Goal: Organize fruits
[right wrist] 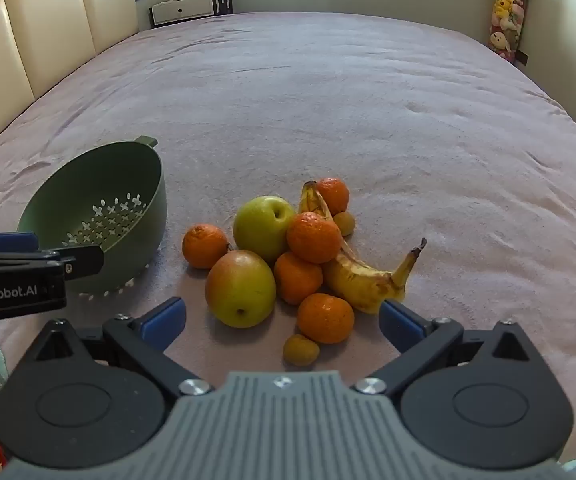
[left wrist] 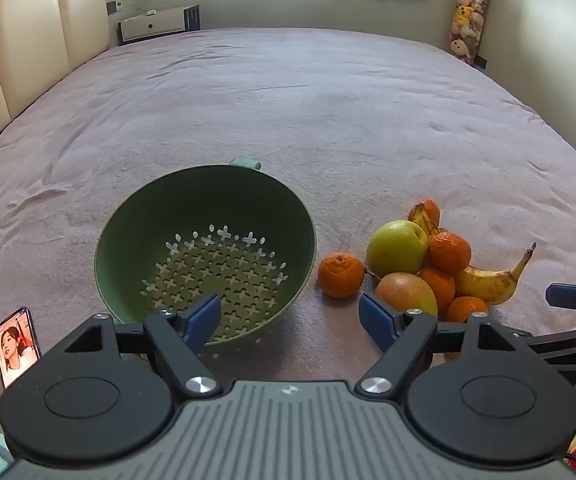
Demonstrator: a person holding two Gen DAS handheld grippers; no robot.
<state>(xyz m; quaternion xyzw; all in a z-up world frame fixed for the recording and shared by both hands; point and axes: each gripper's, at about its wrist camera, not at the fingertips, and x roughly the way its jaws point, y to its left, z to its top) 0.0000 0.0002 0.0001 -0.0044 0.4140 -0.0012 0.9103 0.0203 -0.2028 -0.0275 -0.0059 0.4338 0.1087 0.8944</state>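
Green plastic, cross-shaped holes in its floor: the colander (left wrist: 204, 248) sits tilted on the mauve bedspread (left wrist: 288, 100), its bowl bare, with the fruit pile just to its right. From where I sit the sorting looks not yet begun.

My left gripper (left wrist: 289, 318) hangs low at the colander's near rim, jaws spread wide and holding nothing. My right gripper (right wrist: 282, 320) faces the pile, jaws equally wide and empty.

In the right wrist view the pile reads clearly: a green apple (right wrist: 263, 227) at the back, a reddish-green apple (right wrist: 240, 288) in front, five mandarins, a spotted banana (right wrist: 361, 278) curving off to the right, and another banana (right wrist: 313, 200) at the back. One mandarin (right wrist: 204, 246) lies at the pile's left edge nearest the colander, and another mandarin (right wrist: 325, 318) sits just ahead of my right jaws with a small brownish-yellow fruit (right wrist: 301, 350) beside it.

I judge the first pick is in hand. The next move calls for easing the right gripper forward around that near mandarin, closing gently since the peel looks soft, then carrying it left over the rim.
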